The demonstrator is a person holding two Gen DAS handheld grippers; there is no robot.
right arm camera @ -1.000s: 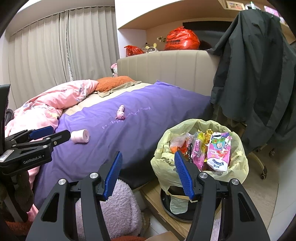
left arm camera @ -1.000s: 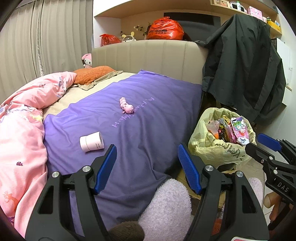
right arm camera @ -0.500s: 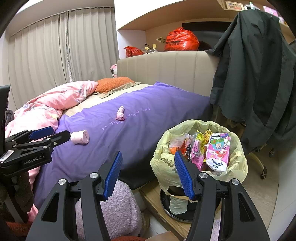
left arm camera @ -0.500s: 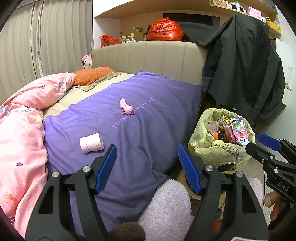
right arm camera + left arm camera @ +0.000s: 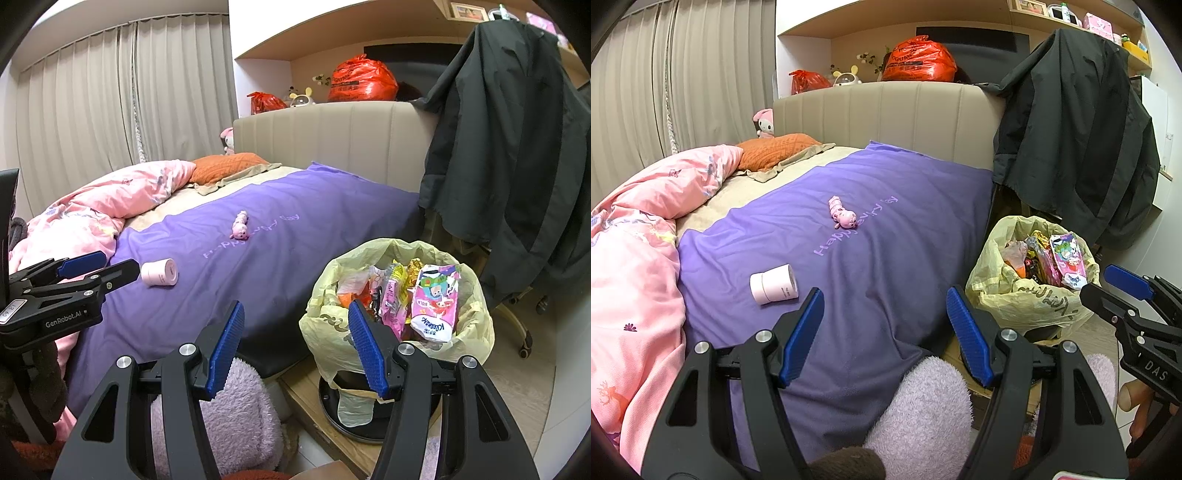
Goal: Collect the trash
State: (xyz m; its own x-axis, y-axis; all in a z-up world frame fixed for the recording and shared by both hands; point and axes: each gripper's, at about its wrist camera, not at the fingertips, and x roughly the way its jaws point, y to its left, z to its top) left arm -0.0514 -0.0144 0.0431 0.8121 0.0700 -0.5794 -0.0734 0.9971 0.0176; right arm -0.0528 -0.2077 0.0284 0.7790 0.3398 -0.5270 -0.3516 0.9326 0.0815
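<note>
The purple bed blanket (image 5: pixel 886 266) carries a small pale-pink cylindrical cardboard tube (image 5: pixel 774 285) on its side, long axis across the bed. The yellow-lined trash bin (image 5: pixel 399 295) stands beside the bed. The left tool (image 5: pixel 884 332), wide and empty, is nearer; the right tool (image 5: pixel 295 347) is also wide.

Beige headboard (image 5: pixel 886 118) before grey curtains (image 5: pixel 683 85).

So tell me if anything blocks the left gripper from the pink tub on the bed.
Nothing visible does. The left gripper is open and empty, and only bare purple blanket lies between it and the pink tub, which lies on its side. The pink toy sits farther back, off that path.
</note>
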